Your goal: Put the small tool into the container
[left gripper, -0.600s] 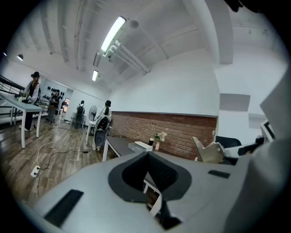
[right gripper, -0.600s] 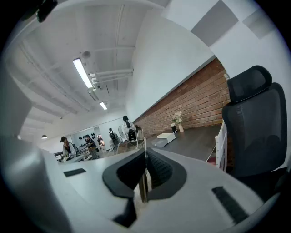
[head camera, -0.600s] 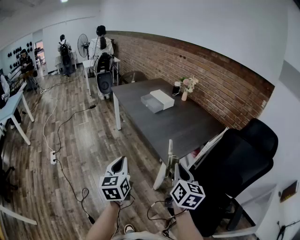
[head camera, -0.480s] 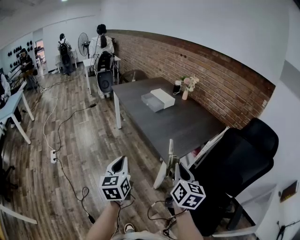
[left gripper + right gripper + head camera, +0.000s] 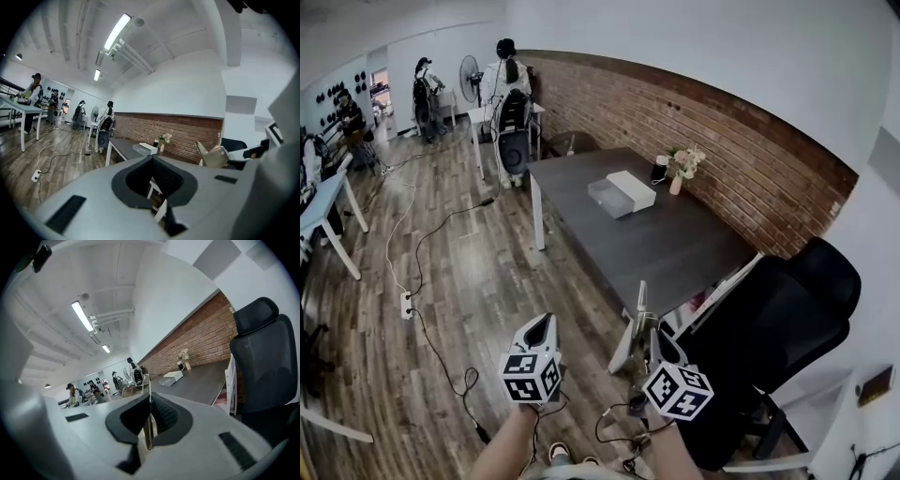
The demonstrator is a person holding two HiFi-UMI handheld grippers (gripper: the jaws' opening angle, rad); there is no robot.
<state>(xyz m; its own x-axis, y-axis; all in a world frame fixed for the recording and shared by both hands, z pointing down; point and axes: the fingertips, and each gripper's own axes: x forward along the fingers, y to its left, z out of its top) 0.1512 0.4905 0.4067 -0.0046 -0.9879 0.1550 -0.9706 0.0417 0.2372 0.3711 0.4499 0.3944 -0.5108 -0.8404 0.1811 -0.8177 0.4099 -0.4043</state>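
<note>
Held low over the wood floor (image 5: 478, 272), the left gripper (image 5: 540, 326) and right gripper (image 5: 657, 339) point towards a dark table (image 5: 675, 248). Both sets of jaws are closed together with nothing between them. Cables (image 5: 441, 361) trail across the floor to the left, and a black chair (image 5: 787, 309) stands at the table's near right corner. Well beyond the grippers, towards the table's far end, sits the container (image 5: 607, 199), a shallow, see-through grey box. A white box (image 5: 631, 190) lies right against its far side. What the container holds cannot be made out at this range, and neither can the small tool in any view. Beyond them, by the brick wall (image 5: 722, 141), stand a dark cup (image 5: 661, 174) and a vase (image 5: 676, 185) of flowers. People (image 5: 504, 75) work near a fan (image 5: 469, 67) at the room's far end.
</note>
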